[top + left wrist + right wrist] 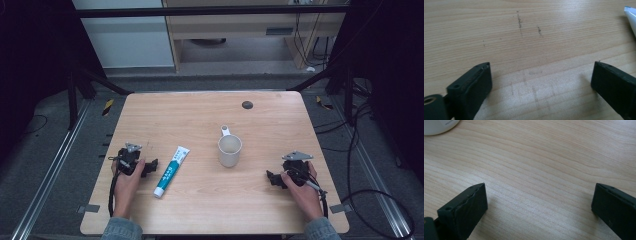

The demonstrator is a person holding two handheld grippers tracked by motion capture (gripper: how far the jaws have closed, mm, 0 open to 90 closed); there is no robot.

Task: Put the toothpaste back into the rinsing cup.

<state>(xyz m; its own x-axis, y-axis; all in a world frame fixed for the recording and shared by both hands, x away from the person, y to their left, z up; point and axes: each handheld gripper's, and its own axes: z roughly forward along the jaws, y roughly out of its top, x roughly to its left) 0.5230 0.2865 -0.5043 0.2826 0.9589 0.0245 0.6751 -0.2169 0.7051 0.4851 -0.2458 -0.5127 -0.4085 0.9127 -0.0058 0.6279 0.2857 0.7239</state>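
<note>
High view: the tube (171, 171) lies on the bench (210, 200) just right of the left claw (151, 165), apart from it. The mug (229, 151) stands well left of the right claw (270, 176). Both claws gape apart, empty.

Table (210, 200) pale matt wood; toothpaste tube (171, 171) glossy plastic; mug (229, 150) smooth.
</note>
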